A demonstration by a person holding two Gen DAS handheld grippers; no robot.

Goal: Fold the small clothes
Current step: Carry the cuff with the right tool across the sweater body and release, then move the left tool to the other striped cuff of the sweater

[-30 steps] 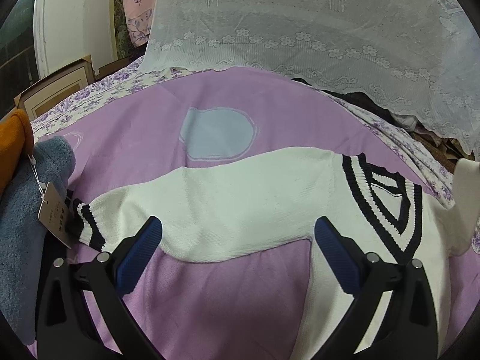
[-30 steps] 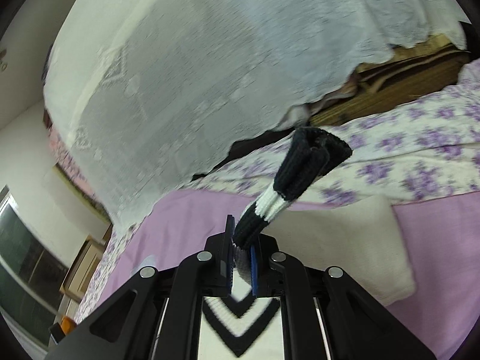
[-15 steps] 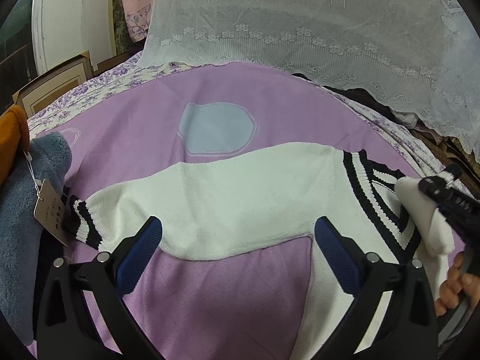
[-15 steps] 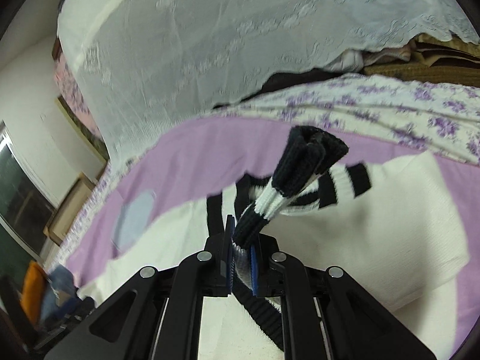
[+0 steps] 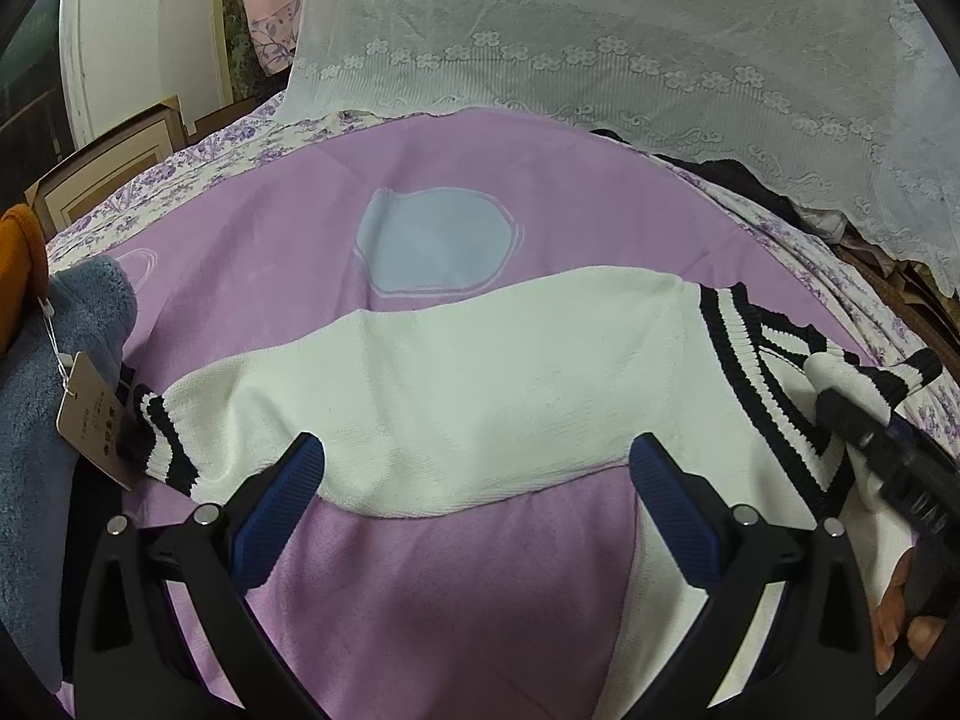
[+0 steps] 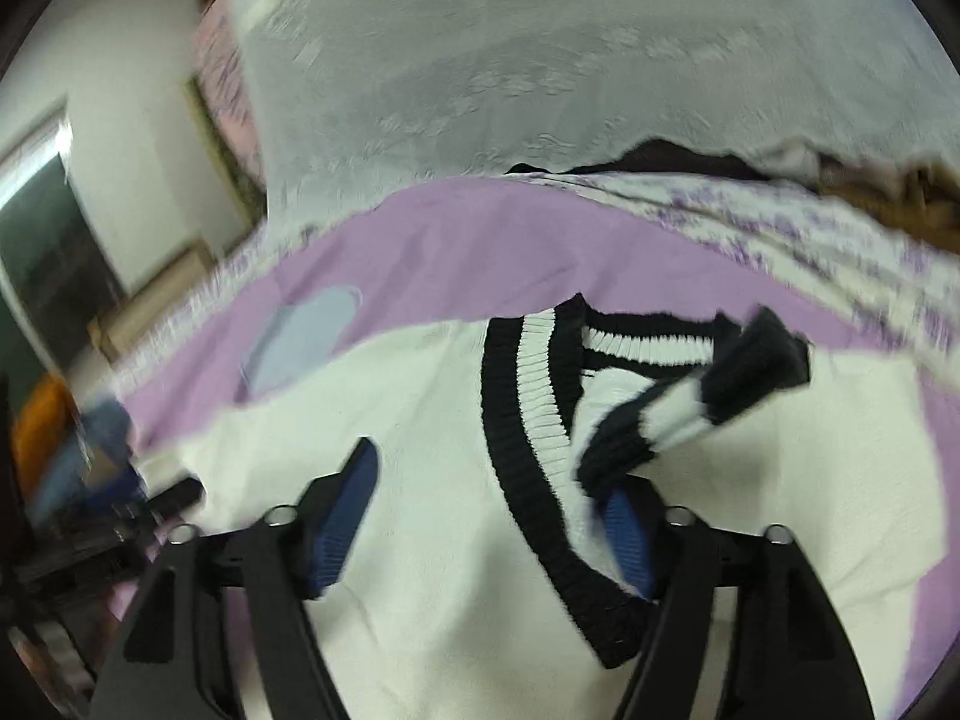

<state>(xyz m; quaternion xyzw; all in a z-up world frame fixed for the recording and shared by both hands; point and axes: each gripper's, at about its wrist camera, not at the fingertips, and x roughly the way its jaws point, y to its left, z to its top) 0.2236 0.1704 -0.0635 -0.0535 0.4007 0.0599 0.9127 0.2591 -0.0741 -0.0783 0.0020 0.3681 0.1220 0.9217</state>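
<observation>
Left wrist view: left gripper (image 5: 477, 471) jaws spread wide, empty, above white sweater (image 5: 456, 384) lying flat on purple blanket (image 5: 420, 588). Sleeve stretches left toward blue garment (image 5: 54, 360) with paper tag (image 5: 90, 420). Right wrist view, blurred: right gripper (image 6: 489, 519) jaws spread; striped cuff (image 6: 690, 408) rests against right blue pad, over V-neck collar (image 6: 528, 420).

I'm seeing a bed (image 5: 180, 180) wearing a floral sheet, with a purple blanket (image 5: 420, 588) lying across its middle. A white sweater (image 5: 480, 384) is lying spread on the blanket, and a blue-grey towel (image 5: 36, 396) is sitting at its left edge.
</observation>
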